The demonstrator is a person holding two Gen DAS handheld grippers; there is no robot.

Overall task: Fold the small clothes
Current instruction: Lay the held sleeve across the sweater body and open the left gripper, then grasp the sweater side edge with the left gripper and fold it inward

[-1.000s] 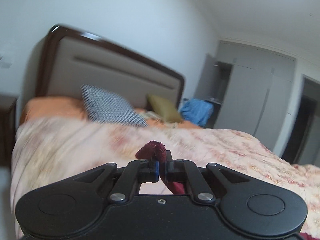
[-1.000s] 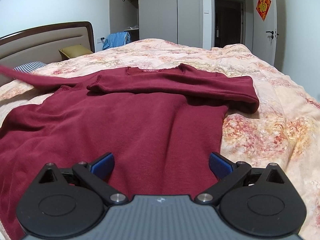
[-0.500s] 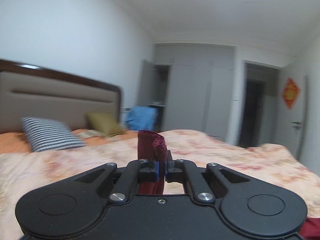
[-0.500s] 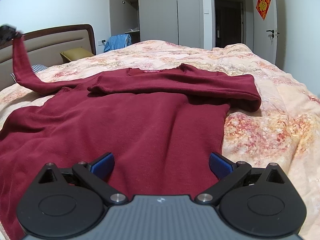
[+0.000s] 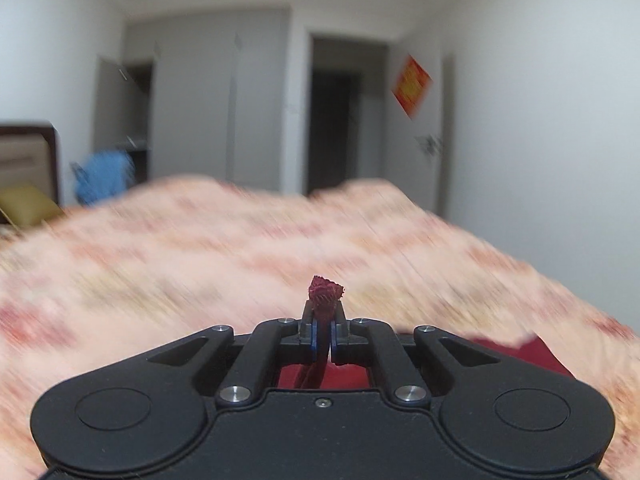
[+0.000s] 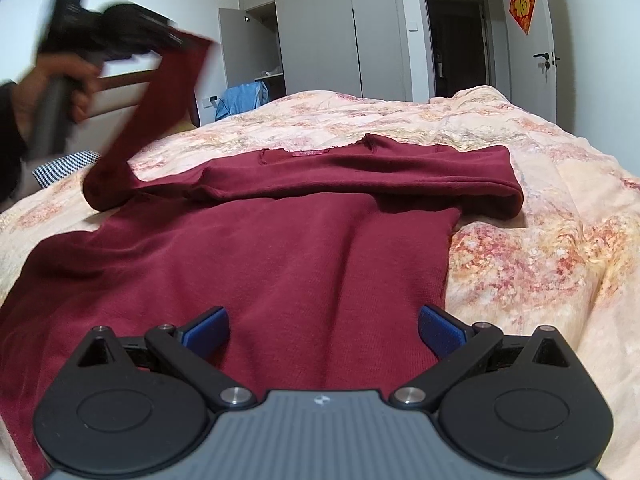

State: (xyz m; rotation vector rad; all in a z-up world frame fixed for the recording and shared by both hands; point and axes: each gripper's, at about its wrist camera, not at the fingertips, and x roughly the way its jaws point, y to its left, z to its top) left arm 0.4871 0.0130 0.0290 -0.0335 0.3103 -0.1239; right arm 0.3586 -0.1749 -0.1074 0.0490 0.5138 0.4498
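Observation:
A dark red sweater (image 6: 280,248) lies spread on the bed, its right sleeve (image 6: 400,176) folded across the chest. My left gripper (image 5: 323,322) is shut on the cuff (image 5: 326,294) of the other sleeve. In the right wrist view that left gripper (image 6: 176,38) hangs high at the upper left, a hand around its handle, and the left sleeve (image 6: 148,124) stretches from it down to the shoulder. My right gripper (image 6: 322,330) hovers open over the sweater's lower part, nothing between its blue pads (image 6: 208,330).
The floral quilt (image 6: 540,240) covers the bed, with bare quilt to the right of the sweater. A striped pillow (image 6: 60,164) and the headboard lie far left. Grey wardrobes (image 6: 320,28), a blue garment (image 6: 244,98) and a dark doorway (image 6: 460,44) stand behind.
My left gripper has swung the sleeve cuff up and rightward over the bed, lifting the sleeve off the quilt into a steep line. The right gripper has stayed put and open.

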